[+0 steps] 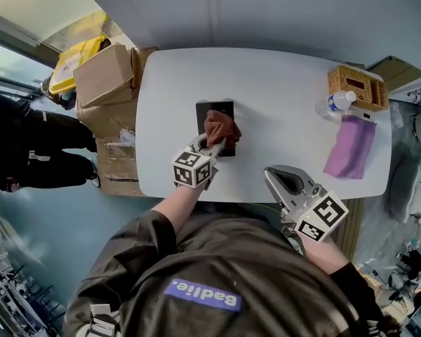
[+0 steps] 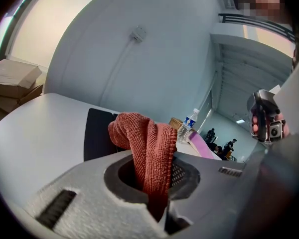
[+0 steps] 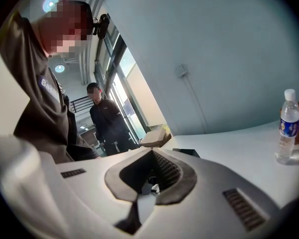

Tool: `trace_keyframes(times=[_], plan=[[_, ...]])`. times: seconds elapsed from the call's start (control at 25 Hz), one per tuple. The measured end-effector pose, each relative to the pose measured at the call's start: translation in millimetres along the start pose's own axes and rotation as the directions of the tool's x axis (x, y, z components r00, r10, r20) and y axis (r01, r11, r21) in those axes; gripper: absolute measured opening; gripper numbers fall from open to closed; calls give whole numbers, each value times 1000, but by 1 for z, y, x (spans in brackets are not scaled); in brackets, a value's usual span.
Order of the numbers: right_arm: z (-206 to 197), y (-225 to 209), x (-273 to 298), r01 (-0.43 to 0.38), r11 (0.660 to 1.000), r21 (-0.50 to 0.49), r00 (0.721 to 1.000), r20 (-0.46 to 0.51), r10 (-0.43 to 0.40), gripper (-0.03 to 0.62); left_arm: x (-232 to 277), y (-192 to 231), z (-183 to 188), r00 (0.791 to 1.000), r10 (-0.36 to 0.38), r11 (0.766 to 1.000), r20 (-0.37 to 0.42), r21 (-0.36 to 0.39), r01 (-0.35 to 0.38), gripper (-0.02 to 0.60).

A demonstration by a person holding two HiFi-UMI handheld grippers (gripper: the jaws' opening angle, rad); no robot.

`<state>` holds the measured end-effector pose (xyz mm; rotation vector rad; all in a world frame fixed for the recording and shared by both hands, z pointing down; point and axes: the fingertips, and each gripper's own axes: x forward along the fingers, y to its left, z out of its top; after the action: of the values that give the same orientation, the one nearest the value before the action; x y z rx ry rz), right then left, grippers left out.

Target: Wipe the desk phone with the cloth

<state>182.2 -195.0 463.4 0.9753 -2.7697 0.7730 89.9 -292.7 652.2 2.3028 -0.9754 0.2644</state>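
Observation:
The black desk phone (image 1: 212, 111) lies flat on the white table (image 1: 281, 97), left of the middle. A rust-red cloth (image 1: 221, 127) bunches over the phone's near right part. My left gripper (image 1: 209, 146) is shut on it from the near side. In the left gripper view the cloth (image 2: 147, 143) rises out of the jaws of the left gripper (image 2: 155, 185), with the phone (image 2: 97, 131) behind it. Whether cloth and phone touch is unclear. My right gripper (image 1: 279, 177) hangs shut and empty over the table's front edge, right of the phone. The right gripper (image 3: 148, 183) holds nothing.
A wicker basket (image 1: 356, 86), a water bottle (image 1: 337, 102) and a purple cloth (image 1: 351, 146) sit at the table's right end. Cardboard boxes (image 1: 105, 72) stack beside the left end. A person in black (image 1: 28, 146) stands further left.

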Motion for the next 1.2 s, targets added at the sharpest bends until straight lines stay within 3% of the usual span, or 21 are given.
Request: trace_keyframes(times=[0.28,0.52,0.8,1.2], plan=[[-10,11,-4,-23,1000,6,1000,-10,23,28,-18,-10,-42,999,7,999,-54,-34,-9,32],[-20,27,-7,-14,1000,11,1000,-11,14,28,-32,-18,-58,996,-16,1000,-88,-15,15,32],[-22,72,3,12,1000,-18,1000,10,-12,28,-87,-47,-24,993,-115,993,5,14,115,32],[-35,179,37,99,994,-36,990,109,-94,28,-224,-69,22,956,-281,954,83,134,268,32]])
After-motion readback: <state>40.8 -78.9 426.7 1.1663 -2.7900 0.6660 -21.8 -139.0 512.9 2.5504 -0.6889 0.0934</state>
